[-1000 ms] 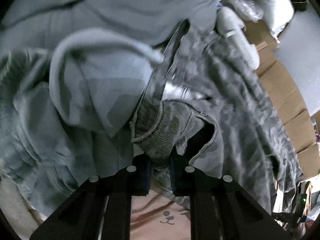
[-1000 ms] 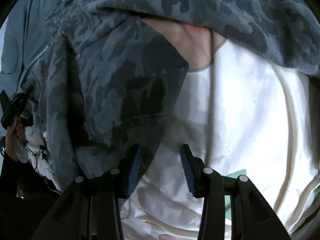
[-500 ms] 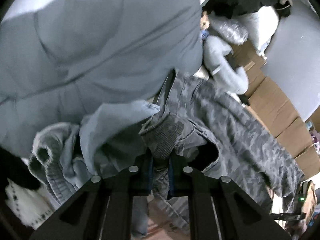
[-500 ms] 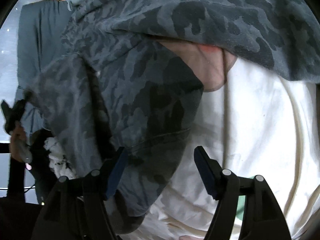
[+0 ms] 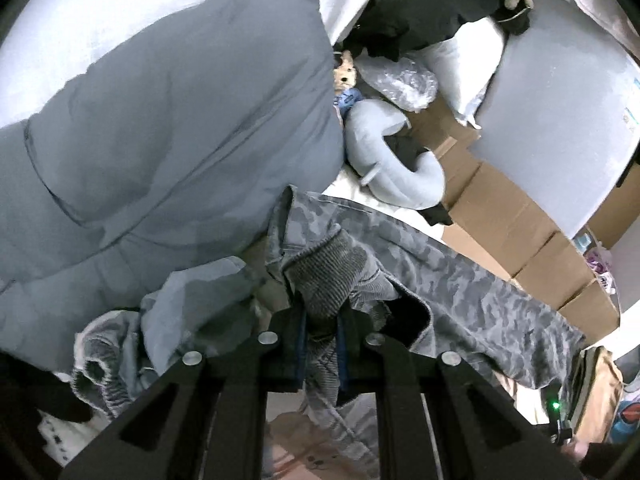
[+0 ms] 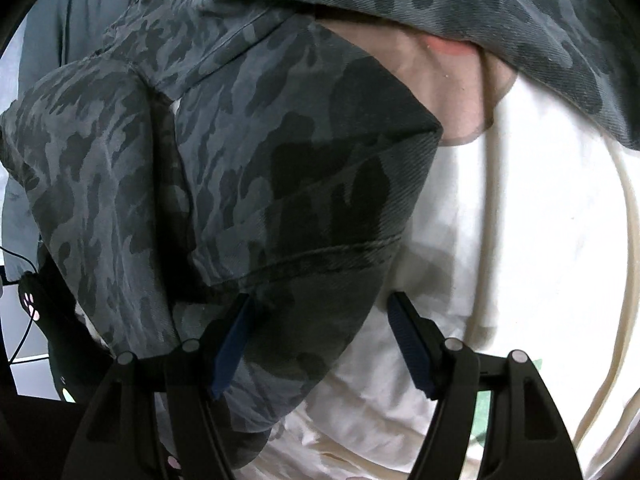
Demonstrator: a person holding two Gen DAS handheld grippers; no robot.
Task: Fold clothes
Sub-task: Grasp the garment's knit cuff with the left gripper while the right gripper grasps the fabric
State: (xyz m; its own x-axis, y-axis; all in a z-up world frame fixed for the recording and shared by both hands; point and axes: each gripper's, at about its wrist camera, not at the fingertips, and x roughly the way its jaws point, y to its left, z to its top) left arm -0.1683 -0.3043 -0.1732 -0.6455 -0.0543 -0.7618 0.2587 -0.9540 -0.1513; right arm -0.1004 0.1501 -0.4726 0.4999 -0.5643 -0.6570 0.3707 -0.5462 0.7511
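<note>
A grey camouflage garment hangs stretched between the two views. My left gripper is shut on its ribbed cuff, holding it well above the clothes pile. In the right wrist view the garment's body drapes down on the left. Its stitched hem sags between the fingers of my right gripper. That gripper stands open: the left pad is against the cloth, and the right pad is apart from it, over a white sheet.
A big grey duvet fills the left of the left wrist view, with crumpled blue-grey clothes below it. A pale blue neck pillow and cardboard boxes lie to the right. A peach cloth shows under the camouflage garment.
My left gripper has risen with the cuff, lifting the camouflage garment off the pile. The right gripper's jaws have spread wider, and the hem now hangs loose between them.
</note>
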